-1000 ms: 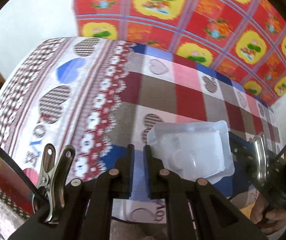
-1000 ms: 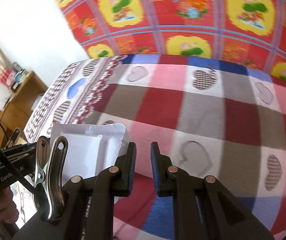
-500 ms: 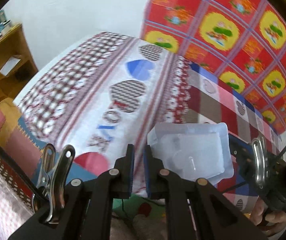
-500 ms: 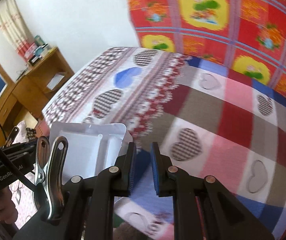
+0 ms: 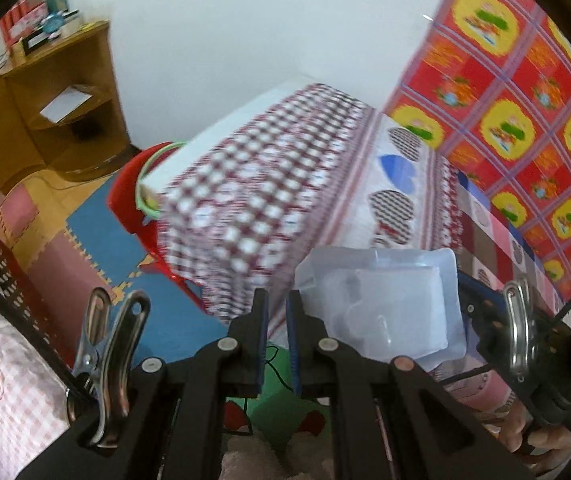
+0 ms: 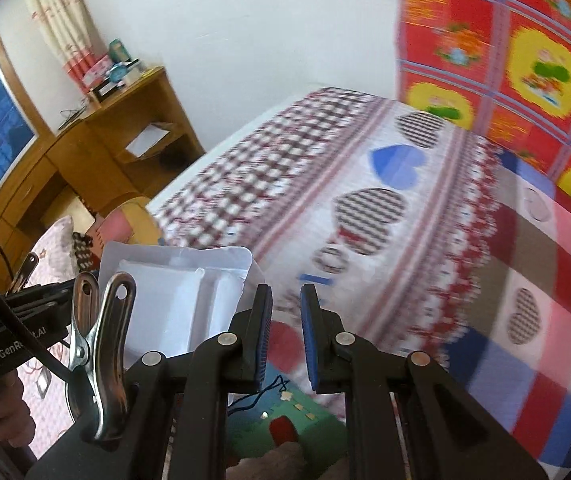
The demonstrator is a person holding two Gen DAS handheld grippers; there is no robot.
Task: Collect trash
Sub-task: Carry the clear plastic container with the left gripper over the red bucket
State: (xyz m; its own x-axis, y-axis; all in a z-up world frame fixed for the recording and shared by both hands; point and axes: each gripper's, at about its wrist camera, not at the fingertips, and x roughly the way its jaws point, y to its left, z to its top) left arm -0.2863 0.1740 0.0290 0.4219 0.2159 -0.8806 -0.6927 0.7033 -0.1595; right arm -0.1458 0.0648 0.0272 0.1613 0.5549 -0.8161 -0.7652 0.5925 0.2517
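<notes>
1. Clear plastic blister packaging (image 5: 381, 316) is held in the air beside the bed (image 5: 285, 208), seemingly pinched between the grippers' outer sides.
2. The left gripper (image 5: 277, 320) and the right gripper (image 6: 286, 320) are each seen narrowly parted, with nothing between the jaws.
3. Carrying to disposal is judged the step in hand.
4. Even inward pressure is called for until a bin is reached; whether the red green-rimmed object (image 5: 133, 200) is one cannot be told.

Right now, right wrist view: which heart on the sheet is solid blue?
The blue heart, plain-filled, between the far checkered heart and the near checkered heart; the other hearts are checkered or outlined.
</notes>
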